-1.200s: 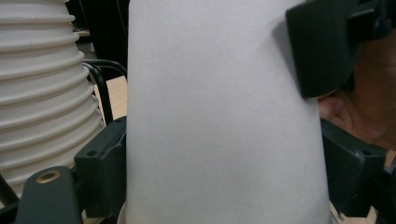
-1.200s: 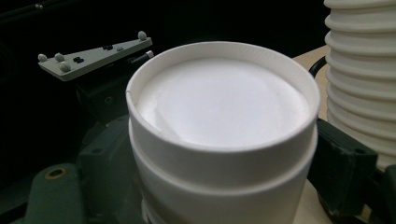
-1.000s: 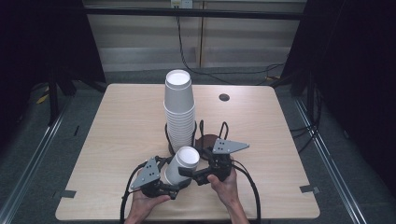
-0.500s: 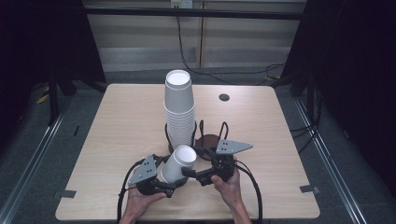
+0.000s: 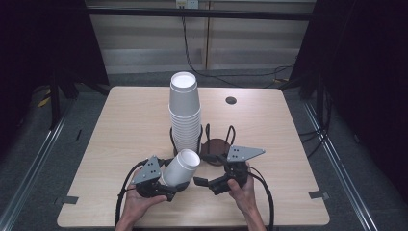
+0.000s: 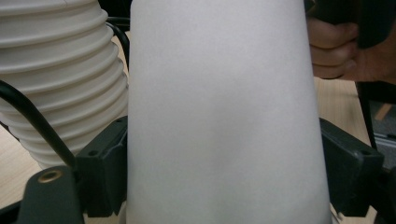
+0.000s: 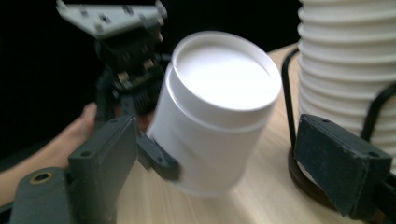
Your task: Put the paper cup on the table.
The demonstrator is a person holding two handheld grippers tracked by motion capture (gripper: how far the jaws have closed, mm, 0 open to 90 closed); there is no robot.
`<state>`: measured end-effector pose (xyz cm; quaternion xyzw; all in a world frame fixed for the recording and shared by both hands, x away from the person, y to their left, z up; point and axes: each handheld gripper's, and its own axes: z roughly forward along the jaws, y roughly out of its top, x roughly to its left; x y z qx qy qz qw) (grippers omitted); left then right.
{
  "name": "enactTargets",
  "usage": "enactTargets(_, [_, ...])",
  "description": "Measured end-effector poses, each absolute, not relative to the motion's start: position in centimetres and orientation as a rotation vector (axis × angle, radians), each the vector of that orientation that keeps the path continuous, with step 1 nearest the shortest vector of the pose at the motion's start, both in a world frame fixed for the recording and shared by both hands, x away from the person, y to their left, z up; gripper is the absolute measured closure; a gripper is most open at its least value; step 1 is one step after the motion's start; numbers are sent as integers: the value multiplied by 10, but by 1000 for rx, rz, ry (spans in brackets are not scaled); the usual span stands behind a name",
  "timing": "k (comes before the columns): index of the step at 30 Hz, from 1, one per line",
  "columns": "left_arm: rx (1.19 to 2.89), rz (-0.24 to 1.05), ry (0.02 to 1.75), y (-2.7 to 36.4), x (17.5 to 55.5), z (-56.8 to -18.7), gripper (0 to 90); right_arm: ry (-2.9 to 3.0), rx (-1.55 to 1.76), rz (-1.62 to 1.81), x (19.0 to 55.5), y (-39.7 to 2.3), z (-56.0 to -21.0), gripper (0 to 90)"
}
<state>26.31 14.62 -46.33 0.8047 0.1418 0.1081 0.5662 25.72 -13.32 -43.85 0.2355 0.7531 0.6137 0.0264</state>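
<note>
Wooden table (image 5: 120, 125): our left gripper (image 5: 166, 185) clamps a tilted paper cup (image 5: 180, 167) beside the cup stack (image 5: 184, 113); our right gripper (image 5: 204, 182) gapes empty; squeezing harder could crush it

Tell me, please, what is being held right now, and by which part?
The left gripper holds a white paper cup by its side wall, near the wide end, tilted. The right gripper stands open beside it, holding nothing.

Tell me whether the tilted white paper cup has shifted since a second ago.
No. The tilted white paper cup in the left hand-held gripper sits as before, just below the tall white cup stack.
</note>
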Motion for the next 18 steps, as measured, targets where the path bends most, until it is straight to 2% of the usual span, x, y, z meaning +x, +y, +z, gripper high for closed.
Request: enactTargets(18, [2093, 292, 264, 135, 265, -455, 169, 2556, 616, 1618, 258, -133, -435, 136])
